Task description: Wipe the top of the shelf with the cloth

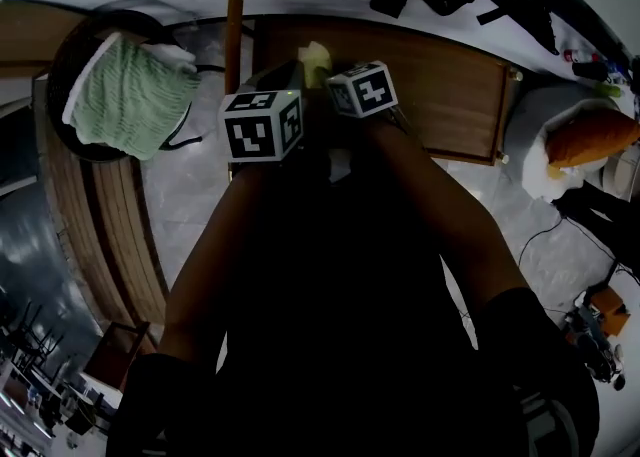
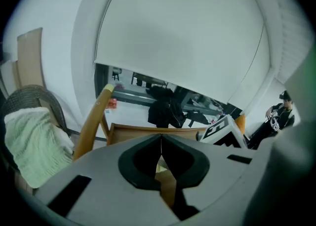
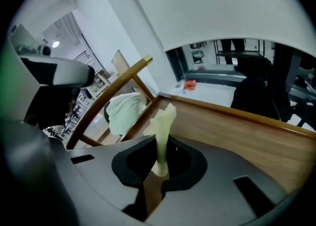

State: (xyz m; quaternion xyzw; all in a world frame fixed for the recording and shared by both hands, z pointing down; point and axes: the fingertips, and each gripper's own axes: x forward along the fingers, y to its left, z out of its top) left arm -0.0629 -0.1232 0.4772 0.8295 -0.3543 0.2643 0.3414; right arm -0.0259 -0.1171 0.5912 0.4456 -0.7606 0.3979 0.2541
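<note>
The right hand-held gripper (image 3: 160, 147) is clenched on a pale yellow cloth (image 3: 164, 121), a twisted fold of which stands up out of the jaws. It holds the cloth over the left part of the brown wooden shelf top (image 1: 440, 95), though contact with the wood cannot be judged. The left hand-held gripper (image 2: 160, 143) is just beside it with its jaws pressed together, and a green knitted towel (image 1: 125, 95) hangs over a dark chair back further left.
</note>
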